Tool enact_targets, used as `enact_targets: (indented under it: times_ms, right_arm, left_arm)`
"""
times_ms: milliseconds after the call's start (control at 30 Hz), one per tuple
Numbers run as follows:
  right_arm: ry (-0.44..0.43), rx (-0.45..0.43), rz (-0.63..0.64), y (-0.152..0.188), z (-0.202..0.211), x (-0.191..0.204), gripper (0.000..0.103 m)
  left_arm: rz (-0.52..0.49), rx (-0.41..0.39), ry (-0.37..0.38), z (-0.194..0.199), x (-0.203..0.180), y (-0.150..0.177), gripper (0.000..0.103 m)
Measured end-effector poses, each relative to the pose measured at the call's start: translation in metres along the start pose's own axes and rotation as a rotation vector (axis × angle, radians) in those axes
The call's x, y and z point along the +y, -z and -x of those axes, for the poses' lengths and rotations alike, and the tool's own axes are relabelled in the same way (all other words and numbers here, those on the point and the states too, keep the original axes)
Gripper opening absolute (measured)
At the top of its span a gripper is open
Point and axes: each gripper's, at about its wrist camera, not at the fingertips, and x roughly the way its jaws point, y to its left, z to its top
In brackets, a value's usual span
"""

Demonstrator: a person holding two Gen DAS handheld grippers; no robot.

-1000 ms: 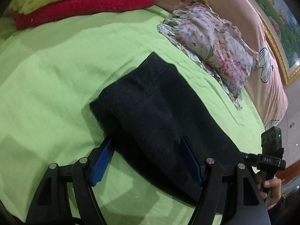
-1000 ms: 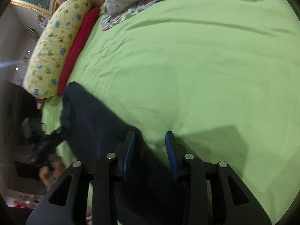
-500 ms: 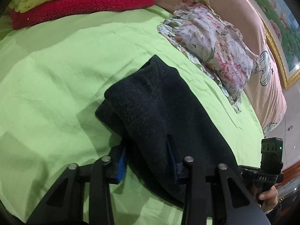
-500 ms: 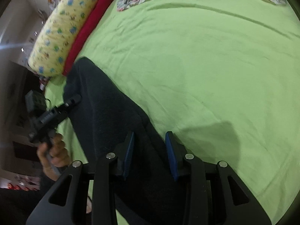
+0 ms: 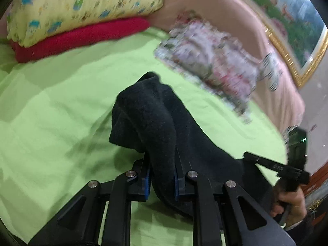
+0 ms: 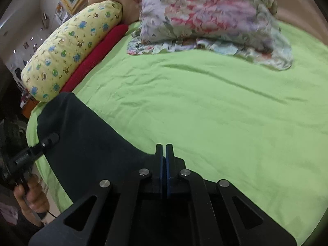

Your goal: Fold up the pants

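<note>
1. Two grippers work over dark pants (image 5: 164,127) lying on a green bedsheet (image 5: 51,112).
2. From the left wrist view, the left gripper (image 5: 162,176) has just been closing, and its blue pads (image 5: 146,184) now pinch a bunched fold of the pants between them; the cloth rises toward 12 o'clock and drapes away toward 4 o'clock.
3. At 4 o'clock in that view, a hand (image 5: 287,203) holds the right gripper's handle beside the pants.
4. From the right wrist view, the right gripper (image 6: 164,160) has just been closing; its fingers stand pressed together at the pants' edge. Whether cloth is caught between them cannot be told.
5. There the pants (image 6: 86,143) spread from the fingers toward 10 o'clock, with the person's other hand (image 6: 32,196) at 8 o'clock.
6. A yellow printed pillow (image 6: 67,55) lies on a red towel (image 6: 96,55) at 11 o'clock, and a floral pillow (image 6: 205,12) sits at 12 o'clock.
</note>
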Motion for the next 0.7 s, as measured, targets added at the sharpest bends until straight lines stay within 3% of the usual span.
enact_targets:
  times_ms: [133, 233, 300, 367, 400, 433, 533, 700]
  right_arm:
    - [0.048, 0.028, -0.035, 0.007, -0.022, 0.001, 0.006]
    - [0.035, 0.001, -0.088, 0.011, -0.017, -0.004, 0.007]
    - [0.026, -0.042, -0.113, 0.012, 0.001, -0.006, 0.009]
    - [0.007, -0.079, -0.128, 0.014, 0.018, -0.003, 0.009]
    - [-0.006, -0.105, -0.134, 0.016, 0.03, -0.002, 0.011]
    - [-0.015, -0.121, -0.143, 0.019, 0.039, 0.0, 0.018]
    - [-0.056, -0.171, -0.179, 0.033, 0.065, 0.001, 0.059]
    - [-0.07, -0.211, -0.237, 0.067, 0.097, -0.002, 0.06]
  left_arm:
    - [0.02, 0.06, 0.008, -0.017, 0.022, 0.009, 0.021]
    - [0.015, 0.026, -0.008, 0.005, 0.025, 0.009, 0.034]
    - [-0.006, -0.005, -0.018, 0.023, 0.024, 0.009, 0.036]
    - [-0.018, -0.051, -0.091, 0.043, 0.023, 0.008, 0.064]
    - [-0.018, -0.078, -0.113, 0.052, 0.023, 0.007, 0.068]
    - [-0.011, -0.105, -0.121, 0.062, 0.024, 0.006, 0.069]
    - [0.023, -0.14, -0.051, 0.083, 0.024, 0.001, 0.069]
    - [-0.03, -0.113, -0.018, 0.079, -0.004, -0.001, 0.069]
